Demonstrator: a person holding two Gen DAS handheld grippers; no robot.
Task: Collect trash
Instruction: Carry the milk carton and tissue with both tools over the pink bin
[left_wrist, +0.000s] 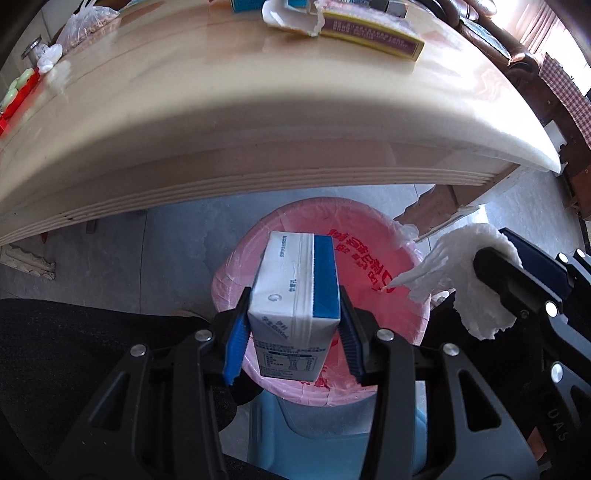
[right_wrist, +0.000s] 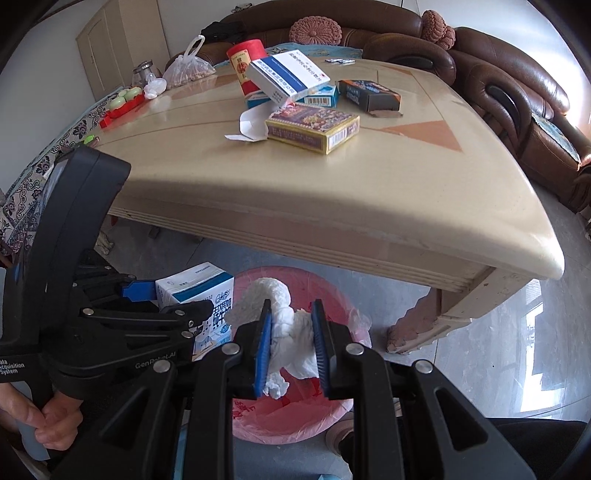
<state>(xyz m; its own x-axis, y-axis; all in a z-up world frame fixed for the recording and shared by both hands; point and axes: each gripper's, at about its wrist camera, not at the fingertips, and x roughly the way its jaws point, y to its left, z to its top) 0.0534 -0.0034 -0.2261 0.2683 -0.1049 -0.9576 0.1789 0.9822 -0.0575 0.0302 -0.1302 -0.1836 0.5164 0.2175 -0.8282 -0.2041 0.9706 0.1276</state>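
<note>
My left gripper is shut on a white and blue milk carton and holds it above a bin lined with a pink bag. The carton also shows in the right wrist view. My right gripper is shut on a crumpled white tissue above the same pink-lined bin. In the left wrist view the right gripper with the tissue is over the bin's right rim.
A beige table stands just beyond the bin and overhangs it. On it lie a yellow box, a blue-white box, a dark box, a red can, torn paper and a plastic bag. A brown sofa stands behind.
</note>
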